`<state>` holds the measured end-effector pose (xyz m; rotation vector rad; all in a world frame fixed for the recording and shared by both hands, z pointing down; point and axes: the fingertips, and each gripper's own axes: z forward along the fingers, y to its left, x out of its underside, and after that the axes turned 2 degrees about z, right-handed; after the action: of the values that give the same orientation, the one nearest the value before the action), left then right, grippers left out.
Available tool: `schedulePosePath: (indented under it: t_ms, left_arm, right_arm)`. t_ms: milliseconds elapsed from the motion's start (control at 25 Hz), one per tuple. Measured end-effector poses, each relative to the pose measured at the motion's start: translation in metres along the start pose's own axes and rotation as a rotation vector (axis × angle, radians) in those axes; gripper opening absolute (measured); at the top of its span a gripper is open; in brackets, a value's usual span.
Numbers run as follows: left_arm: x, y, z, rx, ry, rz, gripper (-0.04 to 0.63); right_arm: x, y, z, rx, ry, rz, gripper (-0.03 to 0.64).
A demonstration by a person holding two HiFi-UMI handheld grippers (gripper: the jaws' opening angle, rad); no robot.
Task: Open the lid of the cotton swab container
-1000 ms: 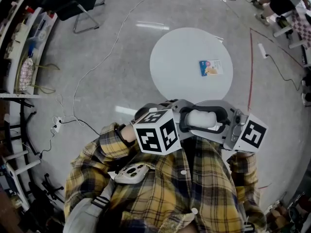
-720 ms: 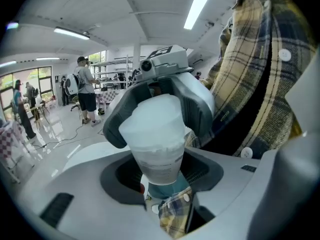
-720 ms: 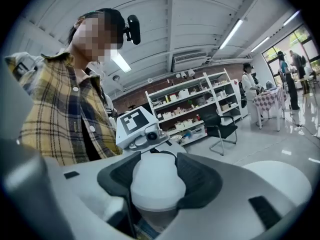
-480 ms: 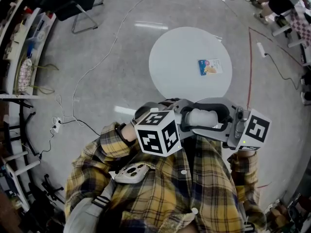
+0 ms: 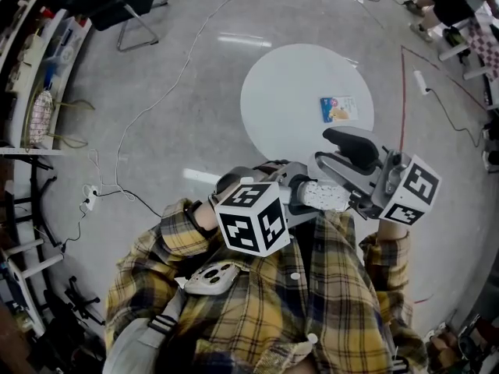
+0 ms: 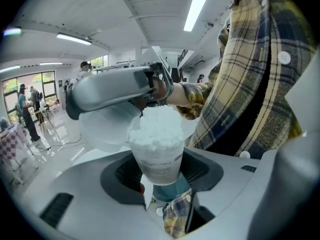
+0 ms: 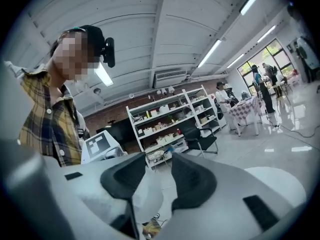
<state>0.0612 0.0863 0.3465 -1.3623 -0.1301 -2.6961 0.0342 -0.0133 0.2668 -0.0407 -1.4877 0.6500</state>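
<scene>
- Looking down in the head view, the left gripper (image 5: 306,195) is clamped round the cotton swab container (image 5: 327,195). It holds the container on its side in the air, in front of the person's yellow plaid shirt (image 5: 312,302) and apart from the round white worktop (image 5: 288,84).
- The right gripper (image 5: 322,147) sits just up and to the right of the container's open end, clear of it. A small printed packet (image 5: 337,108) lies on the worktop.
- In the left gripper view, both pads press on the sides of the clear tub, with the jaws standing wide round it. The white swab heads (image 6: 156,126) are bare at the top, the lid already off. The translucent lid (image 6: 105,129) hangs under the right gripper, just left of the open mouth.
- In the right gripper view, the jaws have just been closing and stand partly apart. The lid (image 7: 145,196) is caught low between them, against the left pad. Shelves (image 7: 165,129) show through the gap above.
</scene>
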Motion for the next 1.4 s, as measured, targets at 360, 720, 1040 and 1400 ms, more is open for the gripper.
schedulePosePath:
  t_ms: [360,720,1040,1400]
  left_arm:
    - [0.009,0.008,-0.004,-0.02,-0.002,-0.043,0.229]
    - [0.015,0.024,-0.014,-0.058,-0.007,-0.082,0.229]
    - [0.017,0.054,-0.021,-0.138,-0.026,-0.131,0.229]
    - [0.022,0.098,-0.031,-0.245,-0.015,-0.155,0.229]
  right_arm:
    - [0.008,-0.007,0.007,0.017,-0.044,0.045,0.147]
    - [-0.01,-0.012,-0.002,0.089,-0.105,0.021,0.141]
    - [-0.026,-0.026,-0.017,0.262,-0.161,-0.071,0.132]
    - [-0.026,-0.04,-0.031,0.363,-0.19,-0.093,0.106]
